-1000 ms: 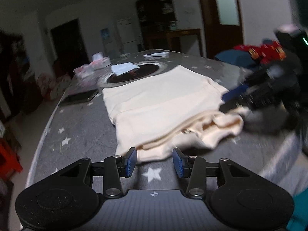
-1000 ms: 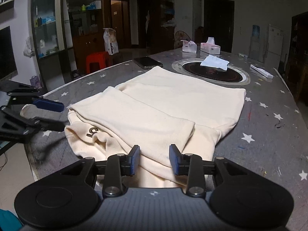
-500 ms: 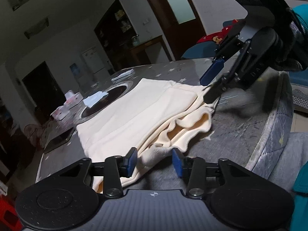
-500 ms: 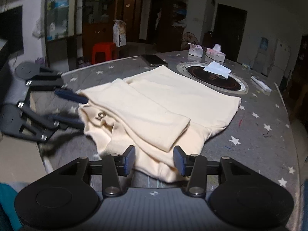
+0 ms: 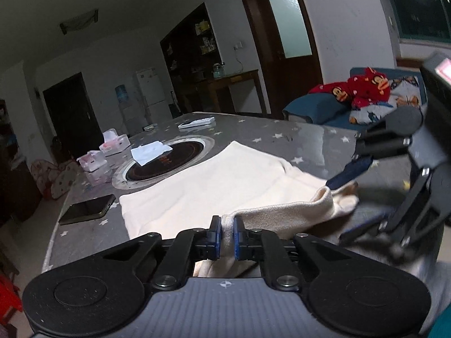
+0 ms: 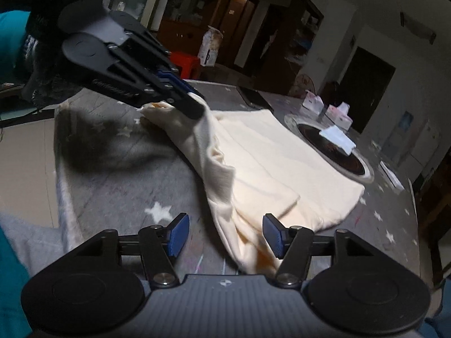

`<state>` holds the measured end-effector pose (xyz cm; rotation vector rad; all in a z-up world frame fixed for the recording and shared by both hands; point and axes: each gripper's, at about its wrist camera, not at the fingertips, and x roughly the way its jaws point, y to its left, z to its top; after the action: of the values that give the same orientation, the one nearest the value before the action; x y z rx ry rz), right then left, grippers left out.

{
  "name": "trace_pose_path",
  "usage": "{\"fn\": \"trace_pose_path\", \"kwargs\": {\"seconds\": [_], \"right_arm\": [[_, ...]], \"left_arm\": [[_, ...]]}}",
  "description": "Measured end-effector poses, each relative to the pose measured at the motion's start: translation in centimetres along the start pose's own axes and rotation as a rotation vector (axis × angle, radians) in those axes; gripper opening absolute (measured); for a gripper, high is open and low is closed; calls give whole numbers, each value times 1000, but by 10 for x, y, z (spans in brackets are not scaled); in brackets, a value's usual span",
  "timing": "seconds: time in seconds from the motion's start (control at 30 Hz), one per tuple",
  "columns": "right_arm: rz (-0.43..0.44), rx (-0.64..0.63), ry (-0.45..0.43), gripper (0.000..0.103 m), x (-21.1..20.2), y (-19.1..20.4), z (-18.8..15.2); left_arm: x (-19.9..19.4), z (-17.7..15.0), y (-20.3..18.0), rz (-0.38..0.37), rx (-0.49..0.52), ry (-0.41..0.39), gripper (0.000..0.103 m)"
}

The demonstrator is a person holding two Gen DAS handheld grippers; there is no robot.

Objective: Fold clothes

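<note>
Left gripper [image 5: 225, 235], jaws pinched on the near hem of the cream knit garment [image 5: 214, 186] lying on the grey star-patterned desk [image 5: 310, 138]. Right gripper [image 6: 225, 235], jaws wide apart, empty, straddles the opposite corner; it should close there so both corners lift level.

The right gripper [image 6: 225, 235] hangs wide open over the cream garment's [image 6: 270, 166] near corner, while the left gripper [image 6: 187, 104] pinches and lifts its far corner off the starred table [image 6: 135, 186].
</note>
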<state>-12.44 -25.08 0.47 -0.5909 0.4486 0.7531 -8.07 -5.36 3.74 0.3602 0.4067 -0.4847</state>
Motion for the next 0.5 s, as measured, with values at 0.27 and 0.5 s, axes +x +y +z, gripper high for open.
{"fn": "trace_pose_path", "kwargs": {"seconds": [0.27, 0.5], "right_arm": [[42, 73, 10, 23, 25, -16, 8], [109, 206, 18, 16, 25, -43, 15]], "left_arm": [[-3, -8, 7, -28, -26, 16, 15], [-20, -31, 3, 14, 32, 44, 41]]}}
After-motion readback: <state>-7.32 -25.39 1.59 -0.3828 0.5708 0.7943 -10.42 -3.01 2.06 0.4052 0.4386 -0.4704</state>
